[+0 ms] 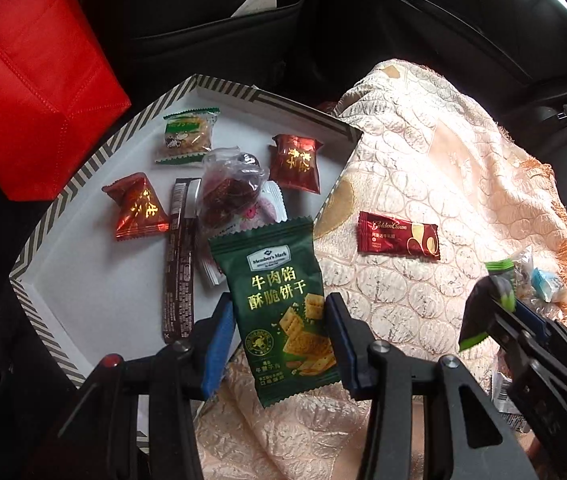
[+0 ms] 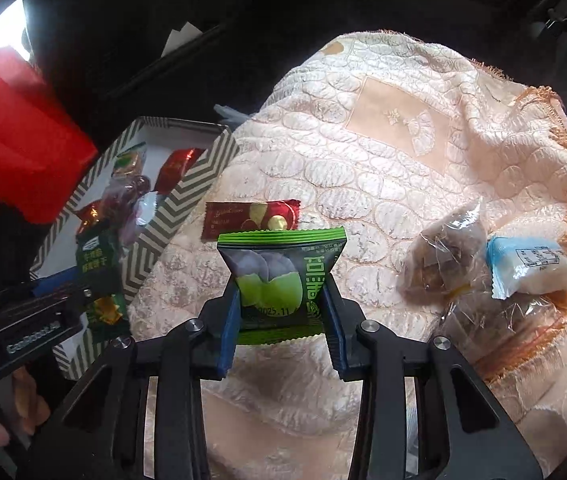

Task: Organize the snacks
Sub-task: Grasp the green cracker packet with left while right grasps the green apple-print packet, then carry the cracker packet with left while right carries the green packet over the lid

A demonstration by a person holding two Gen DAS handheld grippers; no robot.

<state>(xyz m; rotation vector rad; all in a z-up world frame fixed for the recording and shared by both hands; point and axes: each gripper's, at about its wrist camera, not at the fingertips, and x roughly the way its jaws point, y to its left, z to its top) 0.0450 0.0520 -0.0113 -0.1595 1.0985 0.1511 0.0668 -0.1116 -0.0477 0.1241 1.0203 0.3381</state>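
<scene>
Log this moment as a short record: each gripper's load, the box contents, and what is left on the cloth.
left gripper: shut on green cracker packet
right gripper: shut on lime-green packet
striped box: several wrapped snacks inside
cloth: red Golden Crown packet, clear-wrapped snacks, blue-and-white packet

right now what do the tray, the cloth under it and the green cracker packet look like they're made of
Tray: looks like cardboard, matt white inside with a printed chevron rim; flat folded walls suggest it.
Cloth: woven fabric, peach with a raised circle pattern, slight sheen and a fringed edge.
Green cracker packet: glossy plastic or foil film with crimped, zigzag-cut ends; which one cannot be told.
</scene>
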